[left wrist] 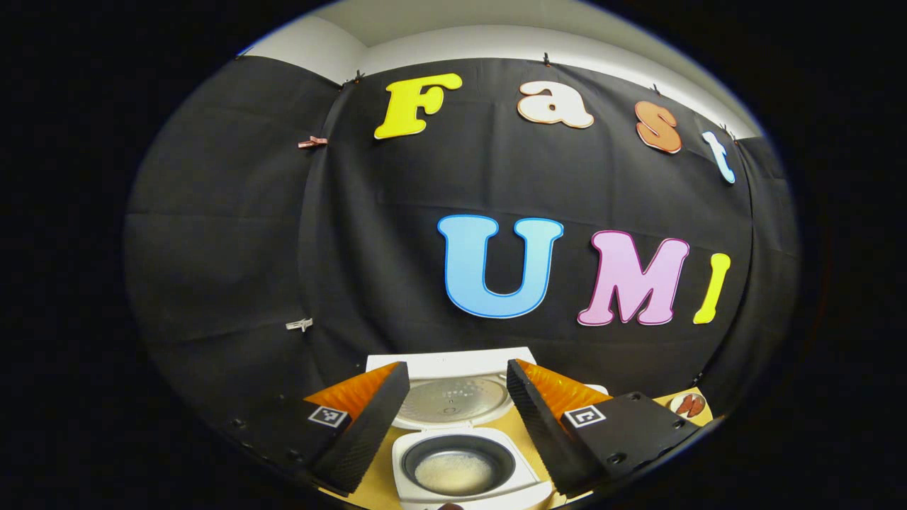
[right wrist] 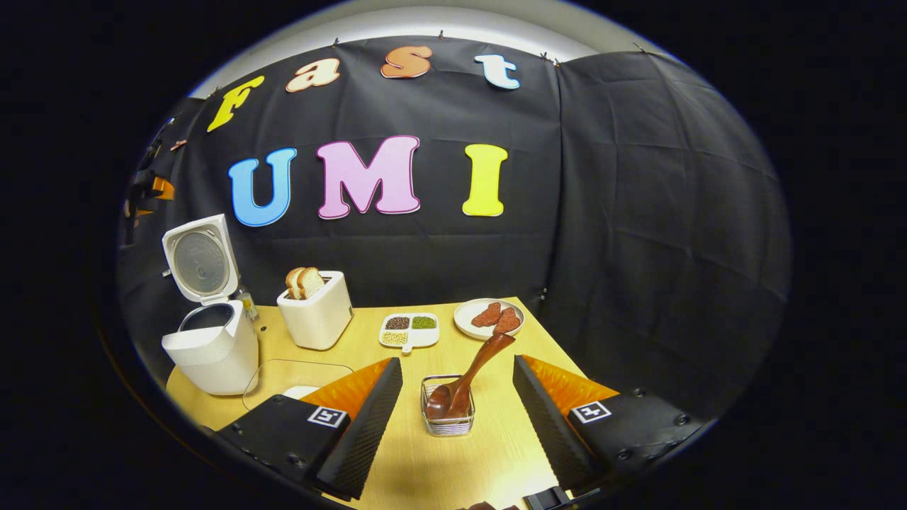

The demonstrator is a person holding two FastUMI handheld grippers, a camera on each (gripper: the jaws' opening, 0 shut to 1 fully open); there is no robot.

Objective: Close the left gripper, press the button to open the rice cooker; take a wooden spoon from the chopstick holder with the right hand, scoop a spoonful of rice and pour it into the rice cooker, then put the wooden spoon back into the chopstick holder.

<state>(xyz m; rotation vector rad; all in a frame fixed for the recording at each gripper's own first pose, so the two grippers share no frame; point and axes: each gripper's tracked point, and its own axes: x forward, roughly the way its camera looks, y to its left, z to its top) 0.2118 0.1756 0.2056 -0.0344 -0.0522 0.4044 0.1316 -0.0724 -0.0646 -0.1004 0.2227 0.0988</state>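
Yellowish wooden table (right wrist: 340,354): right gripper (right wrist: 457,418), fingers spread empty, faces the brown wooden spoon (right wrist: 471,379) leaning right in the wire chopstick holder (right wrist: 448,418); left gripper (left wrist: 457,425) open too.

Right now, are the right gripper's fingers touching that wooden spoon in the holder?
Apart. The right gripper view shows the wooden spoon standing in the chopstick holder, with bare table between it and each open finger of the right gripper.

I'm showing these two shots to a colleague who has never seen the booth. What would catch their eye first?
Probably the white rice cooker at the table's left edge, lid flipped up; the left gripper view looks down into its pot with rice at the bottom. Next, the wooden spoon leaning in the wire chopstick holder, straight ahead of the open right gripper. Behind stand a toaster with bread and a plate.
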